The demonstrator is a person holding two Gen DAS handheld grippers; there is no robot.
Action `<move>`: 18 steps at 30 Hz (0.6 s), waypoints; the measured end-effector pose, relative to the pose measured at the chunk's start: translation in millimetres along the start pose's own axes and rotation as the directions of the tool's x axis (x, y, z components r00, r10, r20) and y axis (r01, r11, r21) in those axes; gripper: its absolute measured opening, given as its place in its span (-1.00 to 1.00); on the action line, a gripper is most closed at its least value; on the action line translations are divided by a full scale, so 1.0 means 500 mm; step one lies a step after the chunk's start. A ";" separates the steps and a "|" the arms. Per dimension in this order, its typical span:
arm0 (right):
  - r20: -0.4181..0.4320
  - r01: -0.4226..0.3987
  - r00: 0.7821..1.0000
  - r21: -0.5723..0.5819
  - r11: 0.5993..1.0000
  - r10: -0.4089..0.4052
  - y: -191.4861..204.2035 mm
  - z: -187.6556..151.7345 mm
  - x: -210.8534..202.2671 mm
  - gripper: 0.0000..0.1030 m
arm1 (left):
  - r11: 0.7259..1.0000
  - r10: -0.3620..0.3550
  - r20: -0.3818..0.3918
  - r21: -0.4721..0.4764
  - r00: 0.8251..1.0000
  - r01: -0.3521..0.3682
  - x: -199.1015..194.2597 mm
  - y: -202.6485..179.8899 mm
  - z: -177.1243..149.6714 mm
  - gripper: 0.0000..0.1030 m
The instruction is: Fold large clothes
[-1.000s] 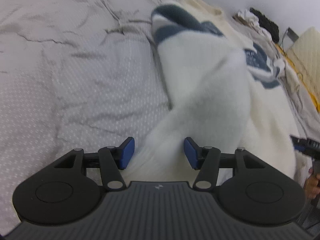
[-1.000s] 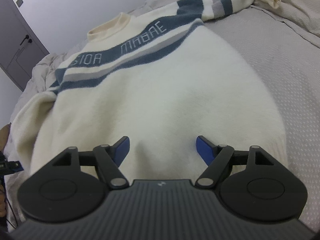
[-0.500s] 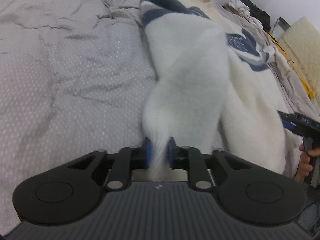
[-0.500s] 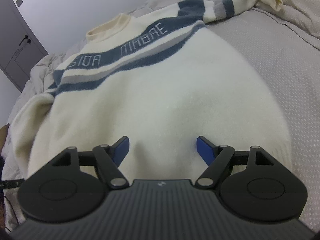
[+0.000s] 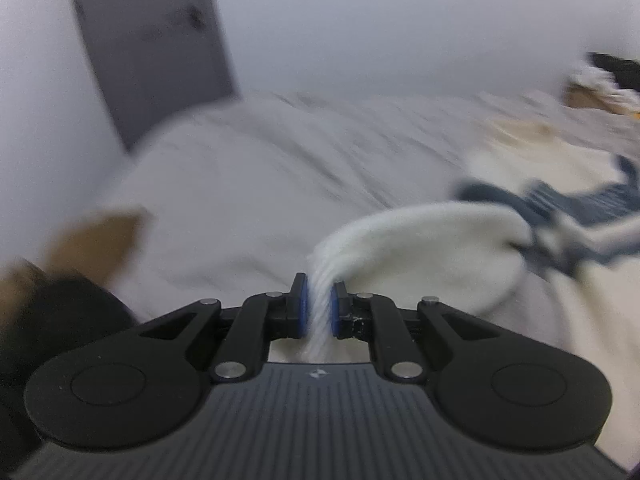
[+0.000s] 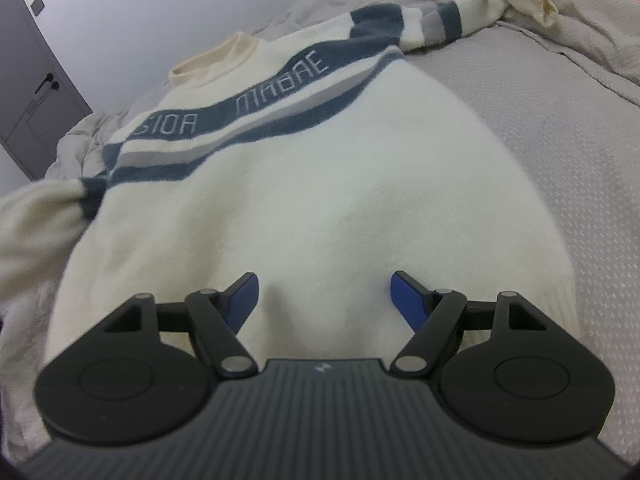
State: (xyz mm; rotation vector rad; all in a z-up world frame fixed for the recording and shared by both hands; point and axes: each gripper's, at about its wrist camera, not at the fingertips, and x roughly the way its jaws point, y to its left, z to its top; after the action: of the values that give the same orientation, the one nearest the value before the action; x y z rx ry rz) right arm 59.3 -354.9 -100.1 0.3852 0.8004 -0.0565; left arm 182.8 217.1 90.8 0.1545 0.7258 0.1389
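A cream sweater with blue and grey chest stripes lies face up on a grey bed cover. In the blurred left wrist view my left gripper is shut on the end of the sweater's left sleeve, which is lifted off the bed and arcs back toward the striped shoulder. My right gripper hovers open over the sweater's lower body, near the hem, with nothing pinched between its blue pads. The other sleeve stretches away at the upper right.
A grey door and pale wall stand beyond the bed. Rumpled bedding bunches at the far right. Brown and dark blurred shapes sit at the left edge of the left wrist view.
The left gripper closed on the sleeve end, then rose and tilted up, carrying the sleeve off the bed. The right gripper stayed open and still.
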 end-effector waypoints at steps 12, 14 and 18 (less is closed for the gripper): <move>0.049 -0.004 0.999 0.077 0.997 0.000 -0.003 0.020 0.008 0.51 | 0.852 0.469 0.337 0.069 0.816 -0.519 0.119 0.077 0.165 -0.74; 0.053 -0.003 0.999 0.088 0.996 -0.002 0.001 0.025 0.012 0.51 | 0.835 0.497 0.351 0.057 0.794 -0.548 0.161 0.087 0.146 -0.74; 0.063 0.011 0.998 0.061 0.998 -0.014 0.017 0.028 0.023 0.51 | 0.805 0.551 0.333 0.030 0.765 -0.593 0.258 0.095 0.075 -0.73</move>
State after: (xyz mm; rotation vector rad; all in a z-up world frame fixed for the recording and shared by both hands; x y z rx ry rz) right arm 78.5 -350.9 -96.6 0.4334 0.7396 -0.1042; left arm 299.7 283.1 43.6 0.5206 0.3486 0.6448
